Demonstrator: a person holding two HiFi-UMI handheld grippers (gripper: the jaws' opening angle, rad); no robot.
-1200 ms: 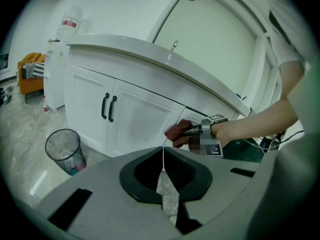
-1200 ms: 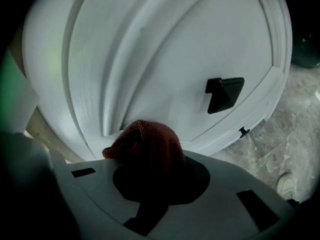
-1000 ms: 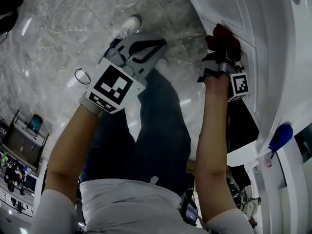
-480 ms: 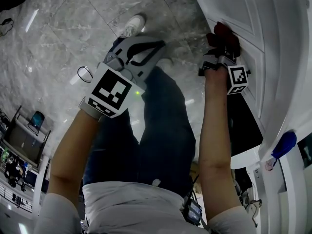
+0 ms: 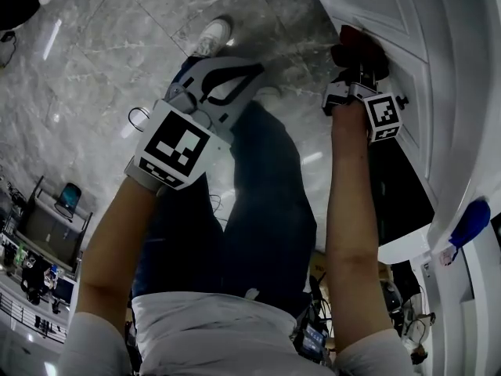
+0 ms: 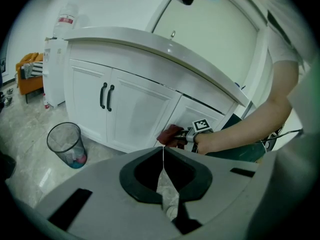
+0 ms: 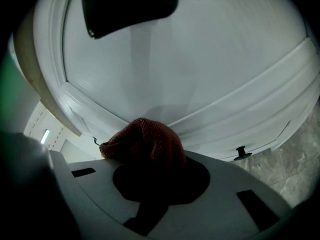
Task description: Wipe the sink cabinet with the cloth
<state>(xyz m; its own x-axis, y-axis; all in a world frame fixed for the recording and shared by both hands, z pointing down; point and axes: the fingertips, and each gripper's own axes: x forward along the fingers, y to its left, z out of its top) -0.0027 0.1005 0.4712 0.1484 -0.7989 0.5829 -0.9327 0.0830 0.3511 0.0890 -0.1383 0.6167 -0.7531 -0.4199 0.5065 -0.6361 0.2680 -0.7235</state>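
A dark red cloth is bunched against a white door panel of the sink cabinet. My right gripper is shut on it and presses it onto the door. In the right gripper view the cloth fills the jaws, with the cabinet panel right behind it. My left gripper hangs over the floor, apart from the cabinet, shut with nothing in it. From the left gripper view its jaws meet in a thin seam, and the cloth shows beyond on the cabinet.
A wire waste bin stands on the marble floor left of the cabinet. Black handles sit on the left doors and a small black knob below the cloth. A dark open compartment and a blue object lie to the right.
My right gripper with the cloth has slid a little along the cabinet door, away from me. The left gripper has stayed about where it was.
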